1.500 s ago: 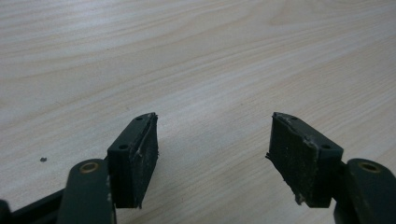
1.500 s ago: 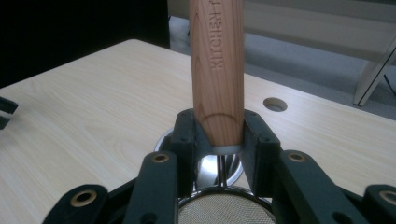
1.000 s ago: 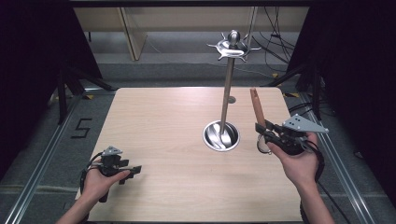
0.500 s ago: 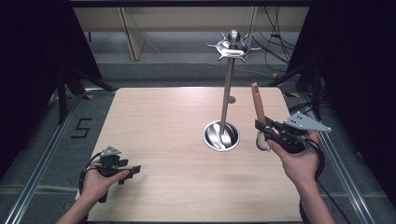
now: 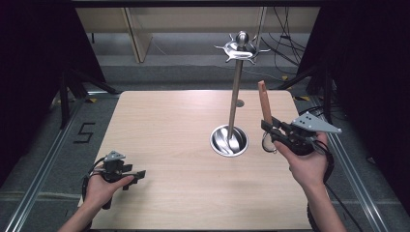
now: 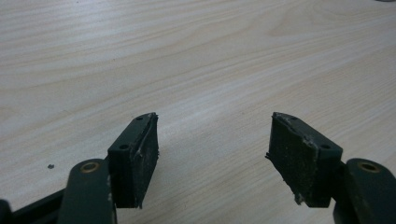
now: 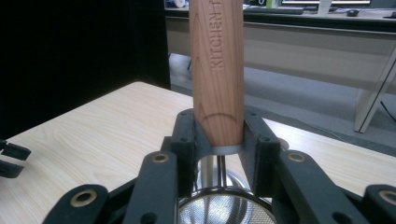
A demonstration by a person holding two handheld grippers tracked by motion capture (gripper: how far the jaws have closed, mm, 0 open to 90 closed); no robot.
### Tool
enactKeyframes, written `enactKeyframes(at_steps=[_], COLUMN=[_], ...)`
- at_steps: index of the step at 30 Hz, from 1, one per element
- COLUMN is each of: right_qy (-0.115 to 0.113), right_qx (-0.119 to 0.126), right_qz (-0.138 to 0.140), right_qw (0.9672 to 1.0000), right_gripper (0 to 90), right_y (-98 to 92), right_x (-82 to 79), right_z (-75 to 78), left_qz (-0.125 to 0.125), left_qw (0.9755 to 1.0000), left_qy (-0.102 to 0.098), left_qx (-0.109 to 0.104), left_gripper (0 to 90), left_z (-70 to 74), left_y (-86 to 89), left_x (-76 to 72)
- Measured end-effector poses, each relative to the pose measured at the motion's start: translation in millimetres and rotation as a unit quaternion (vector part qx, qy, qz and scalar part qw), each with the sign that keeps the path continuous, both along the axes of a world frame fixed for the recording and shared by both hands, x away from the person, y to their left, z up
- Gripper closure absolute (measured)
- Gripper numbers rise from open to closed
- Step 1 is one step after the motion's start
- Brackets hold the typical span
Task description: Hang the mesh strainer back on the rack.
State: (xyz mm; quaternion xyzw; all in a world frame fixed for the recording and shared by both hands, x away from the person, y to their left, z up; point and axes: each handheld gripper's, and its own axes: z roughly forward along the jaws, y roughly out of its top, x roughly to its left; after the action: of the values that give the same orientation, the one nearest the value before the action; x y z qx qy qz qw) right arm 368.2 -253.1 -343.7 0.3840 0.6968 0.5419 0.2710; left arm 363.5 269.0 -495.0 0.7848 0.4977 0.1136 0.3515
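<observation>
Hardly anything shifts since earlier frames: right gripper point(image 5: 271, 133) creeps slightly nearer stand point(image 5: 235, 96), left gripper point(image 5: 130, 173) stays low at near-left table point(image 5: 159, 121) edge. We see right jaws clenched on wooden-handled strainer point(image 7: 217, 60), handle upright, mesh bowl hanging below (engraved "KITCHEN"). Left jaws apart, empty. We judge stand's hooks lie left of and above strainer; right hand nearer.

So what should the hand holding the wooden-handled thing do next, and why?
Probably lift it toward the hooks on top of the metal stand. The right hand-held gripper is shut on the utensil at the base of its wooden handle, handle upright, beside the stand but lower than its hooked top. The left hand-held gripper is open over bare table, so it looks idle.
</observation>
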Motion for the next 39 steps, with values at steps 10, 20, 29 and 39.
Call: enactKeyframes(at_steps=[10, 20, 29, 39], right_qy=[-0.001, -0.01, -0.032, -0.031], right_qx=[0.012, 0.023, 0.027, 0.045], right_qz=[-0.001, 0.007, 0.011, 0.022], right_qw=[0.9999, 0.9997, 0.999, 0.9983], right_gripper=[70.0, 69.9, 70.0, 70.0], right_y=[1.1, 1.3, 6.0, 15.4], right_x=[-1.7, -1.1, 3.6, 4.1], right_z=[5.6, 12.9, 18.8, 22.8], left_qz=[0.0, 0.004, -0.001, -0.006], left_qw=[1.0, 0.9998, 0.9999, 0.9999], left_qy=[-0.005, -0.009, -0.008, -0.008], left_qx=[-0.003, -0.015, -0.01, -0.009], left_gripper=[32.3, 32.3, 32.3, 32.3], left_z=[0.2, -0.2, 1.0, 0.9], left_y=[-0.9, -3.0, -2.7, -2.7], left_x=[-0.4, -0.5, -0.4, -0.4])
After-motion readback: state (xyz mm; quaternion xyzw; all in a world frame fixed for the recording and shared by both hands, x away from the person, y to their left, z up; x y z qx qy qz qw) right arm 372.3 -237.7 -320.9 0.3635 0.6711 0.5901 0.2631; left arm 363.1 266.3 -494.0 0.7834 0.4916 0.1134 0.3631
